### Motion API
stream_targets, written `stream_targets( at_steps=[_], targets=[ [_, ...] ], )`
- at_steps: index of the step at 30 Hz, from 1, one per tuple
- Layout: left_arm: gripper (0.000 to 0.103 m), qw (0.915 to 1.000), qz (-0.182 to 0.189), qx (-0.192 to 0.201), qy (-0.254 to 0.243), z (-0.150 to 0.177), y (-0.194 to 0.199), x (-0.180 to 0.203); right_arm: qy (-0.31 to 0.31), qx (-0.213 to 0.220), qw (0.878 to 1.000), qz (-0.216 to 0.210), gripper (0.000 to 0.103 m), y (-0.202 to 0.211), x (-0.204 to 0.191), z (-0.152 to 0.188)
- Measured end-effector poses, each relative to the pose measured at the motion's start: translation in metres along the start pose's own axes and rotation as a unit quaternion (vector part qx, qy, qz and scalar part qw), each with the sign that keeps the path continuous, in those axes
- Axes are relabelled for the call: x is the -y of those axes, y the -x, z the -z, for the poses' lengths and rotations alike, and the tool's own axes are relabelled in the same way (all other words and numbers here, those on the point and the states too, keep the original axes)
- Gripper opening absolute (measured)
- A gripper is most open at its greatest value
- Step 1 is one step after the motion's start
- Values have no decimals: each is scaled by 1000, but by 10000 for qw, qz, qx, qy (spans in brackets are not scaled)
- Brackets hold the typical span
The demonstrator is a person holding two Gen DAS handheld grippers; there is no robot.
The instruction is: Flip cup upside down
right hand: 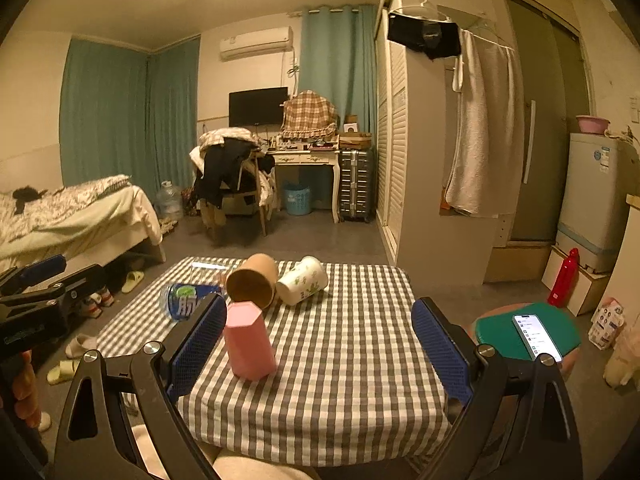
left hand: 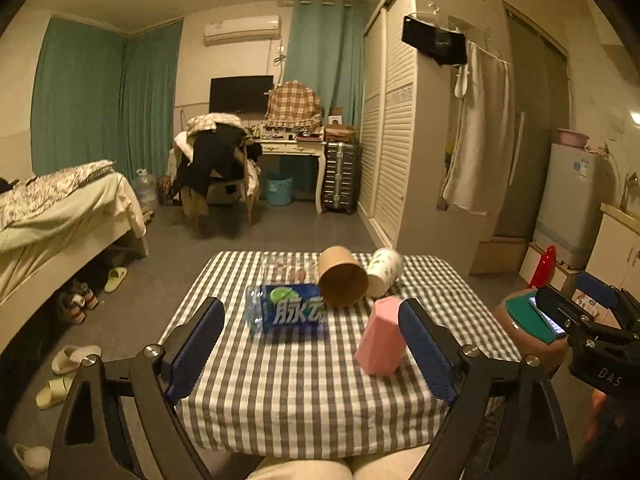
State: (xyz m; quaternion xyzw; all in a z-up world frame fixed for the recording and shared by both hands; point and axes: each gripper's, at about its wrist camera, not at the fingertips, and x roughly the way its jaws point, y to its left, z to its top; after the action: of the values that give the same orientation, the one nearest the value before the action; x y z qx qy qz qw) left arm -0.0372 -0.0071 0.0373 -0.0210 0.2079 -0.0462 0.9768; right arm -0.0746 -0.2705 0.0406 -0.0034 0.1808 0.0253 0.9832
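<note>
- On the checked worktop (left hand: pixel 304 392) the pink cup (left hand: pixel 380 336) stands on end, nearer to me than everything else on the cloth. I cannot tell whether its open mouth faces up or down, so I cannot judge how far the flip has got.
- Behind the pink cup lie a brown paper cup (left hand: pixel 343 277) on its side with its mouth towards me, a white patterned cup (left hand: pixel 384 271) on its side just to the right of the brown one, and a blue-labelled bottle (left hand: pixel 286 309) lying flat to the left.
- Left gripper (left hand: pixel 312 346): jaws spread wide, nothing between them. The pink cup sits just inside its right finger — close beside the pad, though contact I cannot confirm.
- Right gripper (right hand: pixel 318 350): also spread wide and unloaded. From this side the pink cup (right hand: pixel 249 344) sits just by its left finger.
- So the pink cup lies between the two grippers, its long axis vertical — roughly square to either gripper's reach. Neither is centred on it; each would need to slide sideways before closing.
- Beside the worktop, right of the pink cup, a phone (right hand: pixel 536 336) lies on a green-topped stool (right hand: pixel 496 332), well apart.
</note>
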Motion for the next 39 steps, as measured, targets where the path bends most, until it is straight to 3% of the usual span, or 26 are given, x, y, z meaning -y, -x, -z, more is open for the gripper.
stream_targets(
  at_steps=[9,11,39],
  targets=[
    [97,9998,-166,-57,50,20,-3,-8,-59,-50,9999,-107,101,-12,-8,17],
    [103,9997,-214,-56,65,22,-2,-9,-92,-62,9999,-104,103,-15,-6,18],
    [103,9990,-387,-107,174,28,-4,-17,-105,-186,9998,-2,103,-22,-7,28]
  ],
)
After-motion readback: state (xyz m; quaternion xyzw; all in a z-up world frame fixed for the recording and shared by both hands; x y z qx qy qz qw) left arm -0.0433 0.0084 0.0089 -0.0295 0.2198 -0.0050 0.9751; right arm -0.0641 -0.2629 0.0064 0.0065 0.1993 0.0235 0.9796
